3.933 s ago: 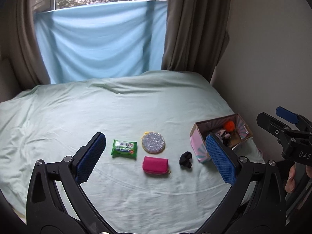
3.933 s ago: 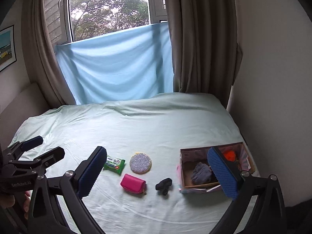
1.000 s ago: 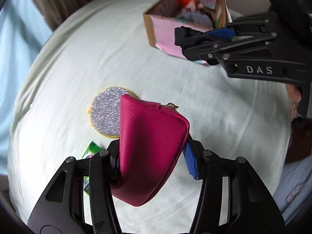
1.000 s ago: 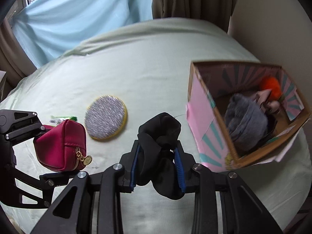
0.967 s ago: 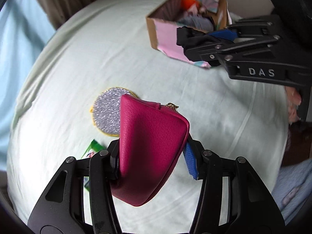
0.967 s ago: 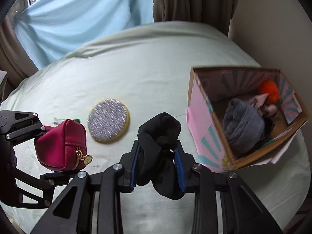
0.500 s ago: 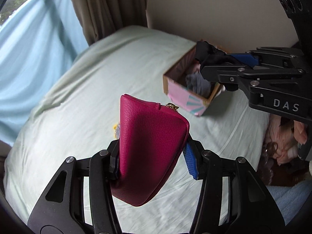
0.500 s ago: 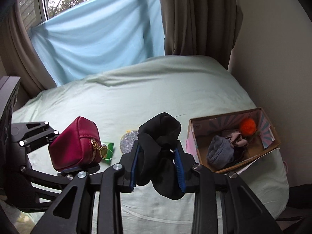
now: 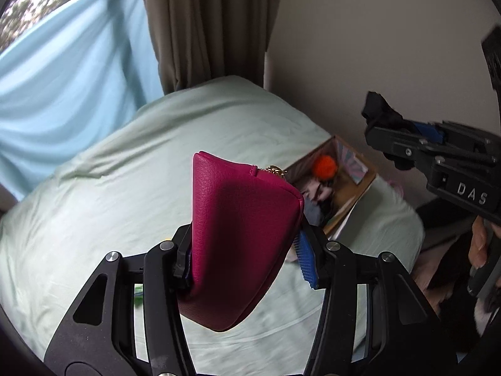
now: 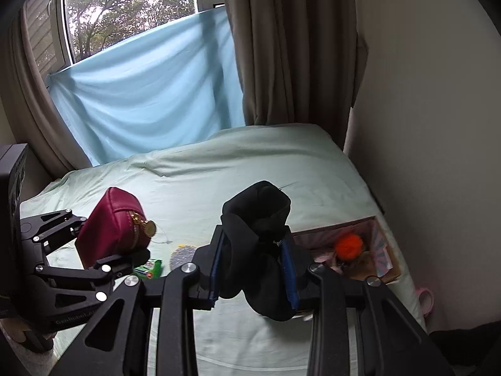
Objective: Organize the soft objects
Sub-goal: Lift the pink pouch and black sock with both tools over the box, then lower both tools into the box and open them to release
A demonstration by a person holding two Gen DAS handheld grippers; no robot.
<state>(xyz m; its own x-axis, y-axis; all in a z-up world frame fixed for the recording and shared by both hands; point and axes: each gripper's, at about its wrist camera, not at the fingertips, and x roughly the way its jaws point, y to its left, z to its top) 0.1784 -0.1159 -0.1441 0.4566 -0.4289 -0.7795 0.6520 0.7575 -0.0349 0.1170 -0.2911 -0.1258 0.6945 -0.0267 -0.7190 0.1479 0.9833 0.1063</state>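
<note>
Pale green bed point(image 10: 250, 163), blue cloth point(image 10: 150, 94), brown curtains point(image 10: 291, 47), window point(image 10: 125, 6).

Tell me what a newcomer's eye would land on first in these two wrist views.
First, the magenta pouch clamped in the left gripper, filling the middle of the left wrist view above the pale green bed. Next, the black fabric bundle pinched in the right gripper, held above the bed. Behind them, at the bed's wall-side edge, sits an open cardboard box with a bright orange pompom inside.
</note>
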